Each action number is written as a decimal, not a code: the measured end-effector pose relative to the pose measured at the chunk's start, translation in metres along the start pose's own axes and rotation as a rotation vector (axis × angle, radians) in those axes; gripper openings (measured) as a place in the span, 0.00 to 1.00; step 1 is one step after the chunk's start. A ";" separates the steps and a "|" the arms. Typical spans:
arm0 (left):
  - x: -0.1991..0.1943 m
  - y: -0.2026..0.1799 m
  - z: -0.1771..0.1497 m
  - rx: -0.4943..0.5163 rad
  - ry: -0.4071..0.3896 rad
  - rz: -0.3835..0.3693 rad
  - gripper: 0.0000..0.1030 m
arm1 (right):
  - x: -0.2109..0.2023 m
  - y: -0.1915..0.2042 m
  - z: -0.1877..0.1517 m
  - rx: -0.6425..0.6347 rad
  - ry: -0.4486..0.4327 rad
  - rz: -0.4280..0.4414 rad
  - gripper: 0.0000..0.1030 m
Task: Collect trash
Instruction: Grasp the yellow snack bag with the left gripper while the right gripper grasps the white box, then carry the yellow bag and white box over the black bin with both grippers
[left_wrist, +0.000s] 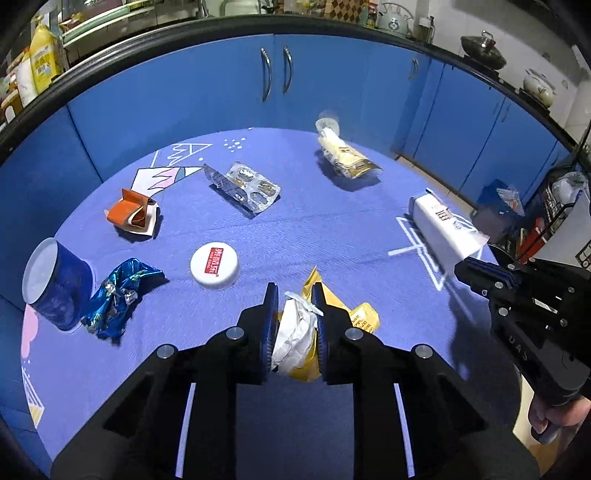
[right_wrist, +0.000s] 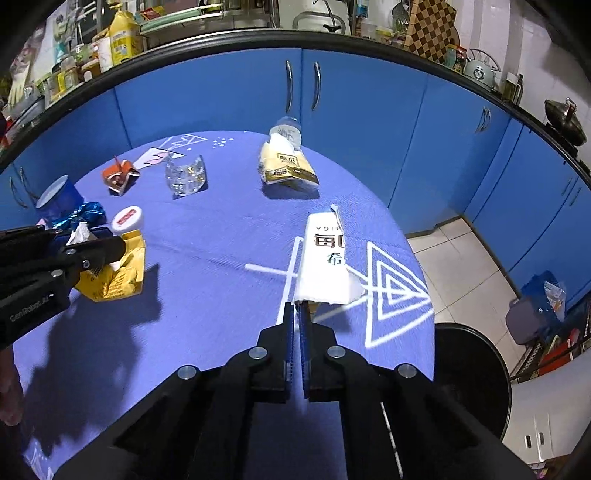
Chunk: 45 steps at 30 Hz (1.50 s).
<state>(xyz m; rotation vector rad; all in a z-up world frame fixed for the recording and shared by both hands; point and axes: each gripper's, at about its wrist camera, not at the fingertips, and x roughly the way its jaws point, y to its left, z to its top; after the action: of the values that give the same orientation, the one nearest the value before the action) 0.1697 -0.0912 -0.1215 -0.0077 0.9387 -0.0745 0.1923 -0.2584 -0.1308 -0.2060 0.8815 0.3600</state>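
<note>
My left gripper (left_wrist: 293, 291) is shut on a crumpled yellow wrapper (left_wrist: 364, 317) with white paper bunched inside it. The wrapper hangs between the pads just above the blue tablecloth (left_wrist: 332, 229). From the right wrist view, the same gripper (right_wrist: 92, 240) and yellow wrapper (right_wrist: 114, 277) sit at the left. My right gripper (right_wrist: 298, 306) is shut on the near edge of a flattened white drink carton (right_wrist: 325, 266) at the table's right side. In the left wrist view, that carton (left_wrist: 443, 229) points away from the right gripper (left_wrist: 465, 267).
Still on the cloth are an orange carton (left_wrist: 129, 214), a blister pack (left_wrist: 247, 186), a white lid (left_wrist: 215, 265), a blue foil wrapper (left_wrist: 118, 295), a blue cup (left_wrist: 55, 284) and a beige pouch (left_wrist: 345, 155). A black bin (right_wrist: 469, 369) stands on the floor to the right.
</note>
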 end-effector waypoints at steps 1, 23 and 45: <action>-0.003 -0.003 -0.001 0.005 -0.003 -0.002 0.19 | -0.003 0.001 -0.002 -0.002 -0.004 -0.001 0.03; -0.009 0.006 0.004 0.000 -0.031 0.036 0.19 | -0.014 0.009 0.011 -0.035 -0.075 -0.015 0.75; 0.015 0.012 0.014 0.006 -0.016 0.035 0.19 | 0.028 0.016 0.013 -0.043 -0.010 0.039 0.32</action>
<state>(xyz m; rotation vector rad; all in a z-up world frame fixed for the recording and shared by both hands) 0.1906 -0.0804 -0.1262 0.0135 0.9227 -0.0449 0.2114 -0.2329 -0.1450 -0.2271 0.8690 0.4164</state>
